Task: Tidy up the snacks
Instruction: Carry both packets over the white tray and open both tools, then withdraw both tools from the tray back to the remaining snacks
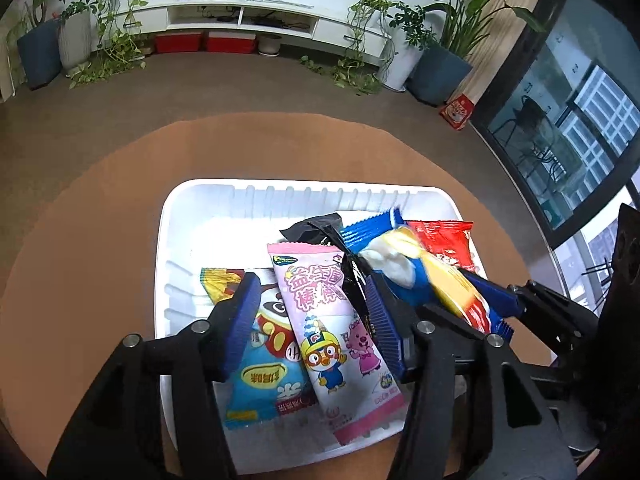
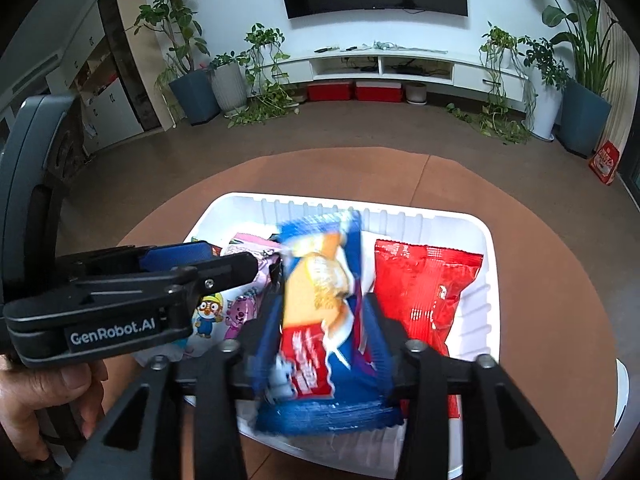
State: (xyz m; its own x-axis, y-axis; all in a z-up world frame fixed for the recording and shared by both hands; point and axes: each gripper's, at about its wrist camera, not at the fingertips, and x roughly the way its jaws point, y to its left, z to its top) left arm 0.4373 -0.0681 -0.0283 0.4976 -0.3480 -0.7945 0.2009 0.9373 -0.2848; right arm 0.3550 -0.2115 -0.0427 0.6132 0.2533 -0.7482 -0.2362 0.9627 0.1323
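A white tray (image 1: 176, 216) on a round brown table holds several snack packs. My left gripper (image 1: 310, 312) is open over the tray, its fingers on either side of a pink cartoon pack (image 1: 340, 344) that lies on a light blue pack (image 1: 260, 388) and a black pack (image 1: 320, 230). My right gripper (image 2: 320, 344) is shut on a blue biscuit pack (image 2: 320, 320) and holds it above the tray (image 2: 490, 248); this pack also shows in the left wrist view (image 1: 420, 272). A red pack (image 2: 424, 292) lies in the tray's right part.
The round brown table (image 1: 100, 208) stands on a brown floor. A white TV cabinet (image 2: 384, 62), potted plants (image 2: 188, 80) and red boxes (image 2: 356, 90) line the far wall. A red bag (image 2: 605, 162) stands on the floor at right.
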